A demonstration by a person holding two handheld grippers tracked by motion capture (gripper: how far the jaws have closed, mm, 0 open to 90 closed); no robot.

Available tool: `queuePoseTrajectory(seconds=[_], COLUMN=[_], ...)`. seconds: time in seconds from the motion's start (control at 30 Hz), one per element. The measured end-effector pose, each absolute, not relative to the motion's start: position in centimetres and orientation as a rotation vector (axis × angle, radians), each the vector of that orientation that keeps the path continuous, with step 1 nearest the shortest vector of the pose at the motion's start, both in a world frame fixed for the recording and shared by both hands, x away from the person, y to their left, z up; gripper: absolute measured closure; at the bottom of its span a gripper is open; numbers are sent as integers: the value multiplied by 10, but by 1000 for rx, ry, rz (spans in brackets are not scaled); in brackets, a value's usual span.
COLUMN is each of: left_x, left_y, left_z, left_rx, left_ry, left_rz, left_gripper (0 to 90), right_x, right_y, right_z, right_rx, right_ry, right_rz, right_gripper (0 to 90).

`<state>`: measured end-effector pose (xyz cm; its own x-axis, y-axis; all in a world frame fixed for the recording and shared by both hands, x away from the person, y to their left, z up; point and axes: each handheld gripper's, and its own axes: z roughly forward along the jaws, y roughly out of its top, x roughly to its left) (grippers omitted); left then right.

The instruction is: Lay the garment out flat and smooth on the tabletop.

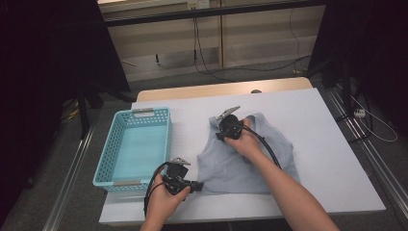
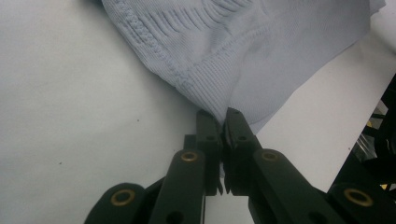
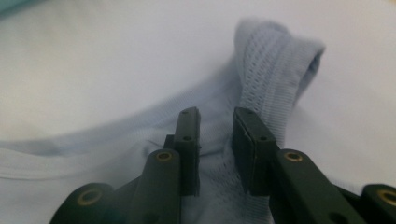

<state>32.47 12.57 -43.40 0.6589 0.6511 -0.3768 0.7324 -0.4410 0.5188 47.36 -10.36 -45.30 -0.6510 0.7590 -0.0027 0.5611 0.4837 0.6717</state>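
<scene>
High view: I see the whole layout, a pale blue-grey knit garment (image 1: 245,161) spread on the white surface (image 1: 332,144), a turquoise basket (image 1: 111,144) to its left, and both hands with their tools.
Left gripper view: it gives me the weave up close, a ribbed hem and a raised stitched seam on the garment (image 2: 224,42), which the high view is too far off to show.
Right gripper view: I get an open mesh strap standing up in a loop (image 3: 275,65) beyond the jaws, with the curved neckline running off to the left.
Edges: the garment's lower corner lies near the front edge of the surface; in the left gripper view the surface edge cuts diagonally at right, with dark floor beyond.
Open room: bare surface lies right of the garment and behind it (the basket sits just left, apart from the cloth).
Left gripper (image 1: 195,185): jaws pressed together on the hem corner of the garment, fabric pinched between the tips (image 2: 223,122).
Right gripper (image 1: 222,137): at the garment's upper left, jaws parted by a moderate gap (image 3: 215,135), hovering over the mesh cloth; I cannot tell whether the tips touch it.
</scene>
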Motion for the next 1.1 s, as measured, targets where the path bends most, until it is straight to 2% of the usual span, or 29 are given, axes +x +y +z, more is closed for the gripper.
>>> queuePoseTrajectory(seconds=[0.13, 0.23, 0.27, 0.4, 0.67, 0.9, 0.97, 1.03, 1.1], left_x=[325, 325, 325, 325, 324, 324, 324, 324, 324], left_y=[125, 124, 125, 125, 125, 125, 125, 125, 126], left_z=[-435, -435, -435, -434, -434, -433, -434, -434, -433], left_rx=[2214, 2216, 2216, 2216, 2215, 2210, 2210, 2211, 2204], left_ry=[1068, 1067, 1067, 1063, 1068, 1066, 1067, 1065, 1064], left_rz=[-160, -157, -157, -159, -161, -157, -158, -157, -155], left_gripper=[869, 869, 869, 869, 870, 870, 869, 869, 869], right_x=[475, 474, 475, 474, 476, 480, 481, 481, 481], right_y=[-103, -102, -102, -101, -97, -95, -97, -98, -101], right_z=[-453, -452, -452, -450, -434, -459, -458, -457, -454], right_rx=[1104, 1070, 1076, 1078, 1084, 1115, 1133, 1135, 1137], right_ry=[2441, 2454, 2450, 2437, 2386, 2440, 2432, 2409, 2406], right_rz=[932, 911, 915, 937, 1194, 1083, 1080, 1049, 1060], right_gripper=[738, 879, 893, 900, 900, 899, 843, 701, 662])
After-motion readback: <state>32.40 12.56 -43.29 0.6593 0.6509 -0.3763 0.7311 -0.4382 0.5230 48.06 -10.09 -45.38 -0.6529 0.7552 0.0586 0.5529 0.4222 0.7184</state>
